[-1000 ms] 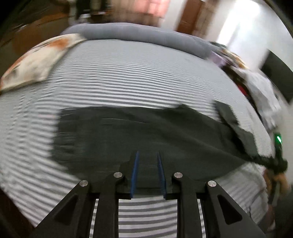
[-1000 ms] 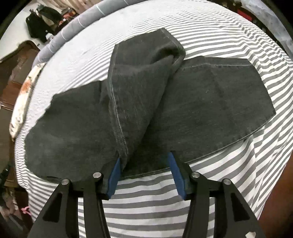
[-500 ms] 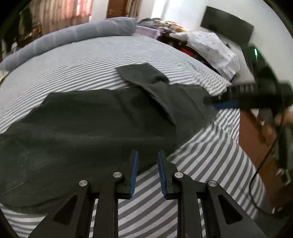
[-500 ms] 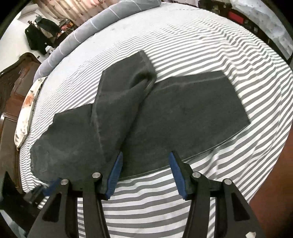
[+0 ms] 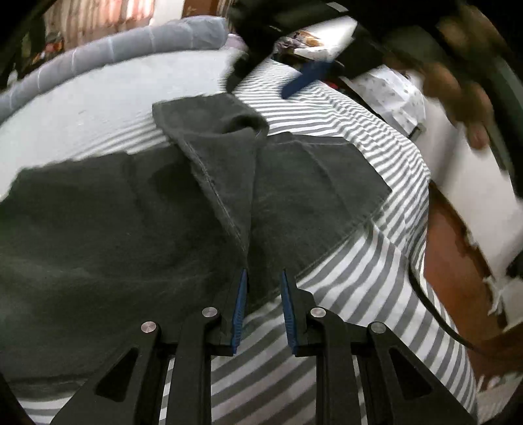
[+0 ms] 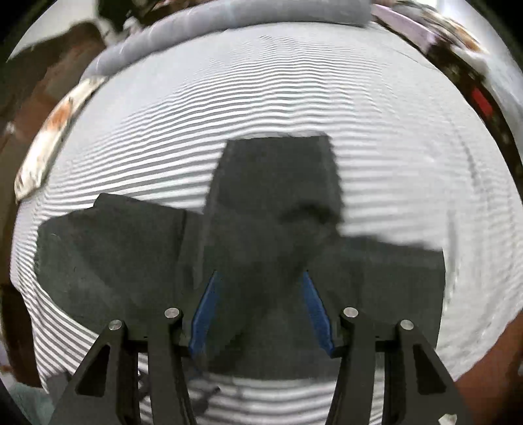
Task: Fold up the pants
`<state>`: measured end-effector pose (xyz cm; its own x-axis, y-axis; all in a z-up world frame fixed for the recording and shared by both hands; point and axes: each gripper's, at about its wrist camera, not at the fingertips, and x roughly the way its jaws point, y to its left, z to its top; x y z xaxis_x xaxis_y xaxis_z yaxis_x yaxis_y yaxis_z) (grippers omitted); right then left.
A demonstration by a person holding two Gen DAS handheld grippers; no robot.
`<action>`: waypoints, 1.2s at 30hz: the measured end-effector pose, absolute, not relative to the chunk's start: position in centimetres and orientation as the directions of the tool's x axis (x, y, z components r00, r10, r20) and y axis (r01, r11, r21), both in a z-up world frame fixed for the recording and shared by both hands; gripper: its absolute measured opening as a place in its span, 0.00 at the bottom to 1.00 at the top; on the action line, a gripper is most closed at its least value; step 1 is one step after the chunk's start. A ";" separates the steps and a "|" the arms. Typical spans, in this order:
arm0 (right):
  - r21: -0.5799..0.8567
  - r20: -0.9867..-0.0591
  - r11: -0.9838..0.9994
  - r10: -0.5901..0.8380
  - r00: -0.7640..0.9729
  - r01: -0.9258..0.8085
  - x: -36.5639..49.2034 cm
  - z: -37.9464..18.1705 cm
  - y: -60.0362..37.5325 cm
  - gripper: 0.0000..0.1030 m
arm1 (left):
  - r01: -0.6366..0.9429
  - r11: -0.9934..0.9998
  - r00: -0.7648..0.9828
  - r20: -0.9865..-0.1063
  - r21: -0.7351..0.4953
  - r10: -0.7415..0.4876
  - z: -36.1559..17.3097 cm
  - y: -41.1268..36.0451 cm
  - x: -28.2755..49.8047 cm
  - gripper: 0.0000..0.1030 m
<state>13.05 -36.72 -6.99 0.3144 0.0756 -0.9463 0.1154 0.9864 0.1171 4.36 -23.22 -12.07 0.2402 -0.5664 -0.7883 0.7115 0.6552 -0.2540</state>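
Left wrist view: fingers (image 5: pixel 237 314) of left gripper (image 5: pixel 261 307) set a narrow gap apart, nothing between them, tips hanging just over the near edge of the pants (image 5: pixel 98 229). Beyond the tips, one dark leg flipped diagonally across the other, its hem lying far on the striped bed (image 5: pixel 359 294). Right gripper (image 5: pixel 307 80) blurred at the top of this view, up off the cloth. Right wrist view: fingers (image 6: pixel 204 314) about half apart, empty, hovering above the pants' middle; picture smeared, so contact cannot be told. Pants spread wide left to right, with a flap rising toward the far bolster (image 6: pixel 228 19). Judged barely started: legs crossed roughly, not aligned. Left to do: squaring the legs, then folding lengthwise into a compact stack.
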 end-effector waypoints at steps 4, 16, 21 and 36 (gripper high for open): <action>0.040 -0.974 0.997 0.022 0.226 0.073 18.9 -8.9 -35.0 0.51 | 0.688 0.662 0.233 -0.774 -0.296 -0.588 -12.4 -22.3 5.3 0.07; -0.150 -0.982 0.985 -0.159 0.104 0.089 26.3 -14.6 -31.1 0.53 | 0.638 0.650 0.191 -0.733 -0.413 -0.653 -13.0 -21.0 6.2 0.02; -0.246 -0.961 0.966 -0.254 0.105 0.083 25.4 -14.5 -32.5 0.01 | 0.637 0.650 0.193 -0.730 -0.415 -0.656 -12.9 -20.8 6.3 0.02; -0.061 -0.927 0.893 -0.216 0.307 0.445 3.8 -5.5 -50.2 0.02 | 0.732 0.619 0.251 -0.732 -0.284 -0.633 -9.6 -22.0 4.9 0.02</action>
<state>3.80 -50.22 -5.50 0.3066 -0.2157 -0.9271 0.4452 0.8934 -0.0606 4.89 -21.96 -9.60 0.2512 -0.6332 -0.7321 0.7319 0.6192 -0.2844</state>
